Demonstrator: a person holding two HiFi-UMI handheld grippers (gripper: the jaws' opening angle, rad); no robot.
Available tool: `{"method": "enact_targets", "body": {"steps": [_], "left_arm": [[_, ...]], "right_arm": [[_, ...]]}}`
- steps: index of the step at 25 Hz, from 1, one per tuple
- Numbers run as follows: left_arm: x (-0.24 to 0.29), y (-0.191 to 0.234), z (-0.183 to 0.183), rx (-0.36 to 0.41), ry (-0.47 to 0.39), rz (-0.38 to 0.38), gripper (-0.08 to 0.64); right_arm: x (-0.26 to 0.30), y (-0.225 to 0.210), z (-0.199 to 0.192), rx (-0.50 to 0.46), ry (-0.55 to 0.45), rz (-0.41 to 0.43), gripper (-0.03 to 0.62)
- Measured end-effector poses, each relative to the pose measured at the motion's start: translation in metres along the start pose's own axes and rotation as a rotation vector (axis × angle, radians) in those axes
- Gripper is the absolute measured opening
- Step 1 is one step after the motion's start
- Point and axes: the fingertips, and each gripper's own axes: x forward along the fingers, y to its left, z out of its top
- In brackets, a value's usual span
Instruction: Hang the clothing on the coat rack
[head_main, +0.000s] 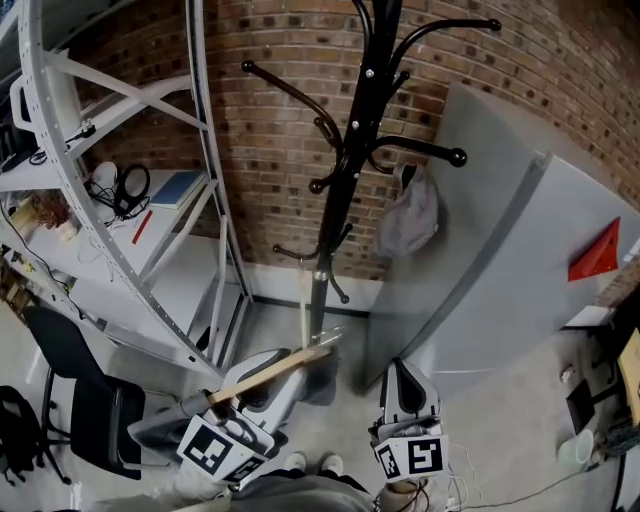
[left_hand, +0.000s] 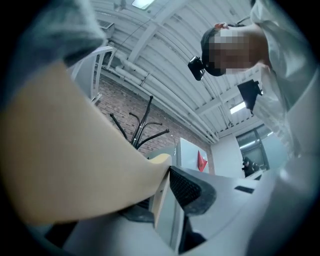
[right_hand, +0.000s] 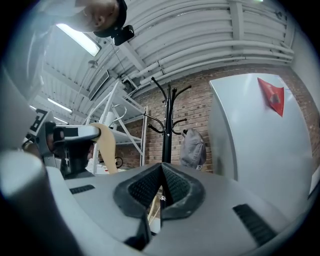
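Steadily — I'm clamping the wooden hanger in the left gripper, the right gripper pinched shut and empty — lifting it level toward a free coat rack hook seems best.

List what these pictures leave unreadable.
- Coat rack top: cut off by the head view's upper edge.
- Grey item hanging on it: too small, in any view, to identify.
- Wooden hanger: left gripper view, so close and blurred that its hook cannot be found.
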Motion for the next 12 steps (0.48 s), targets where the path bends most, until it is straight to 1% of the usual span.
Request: {"method": "enact_targets", "body": {"steps": [4,12], "left_arm": [[0.02,-0.009,0.008,-0.104,0.005,-0.04,0.097],[0.069,-0.027,0.037,-0.239,-0.073,-0.135,0.097]], "right_arm": [[0.007,-0.017,0.01,-0.001,-0.025,0.012,0.021],[0.019,-0.042,0.038,-0.031,-0.086,0.029,0.021]]}}
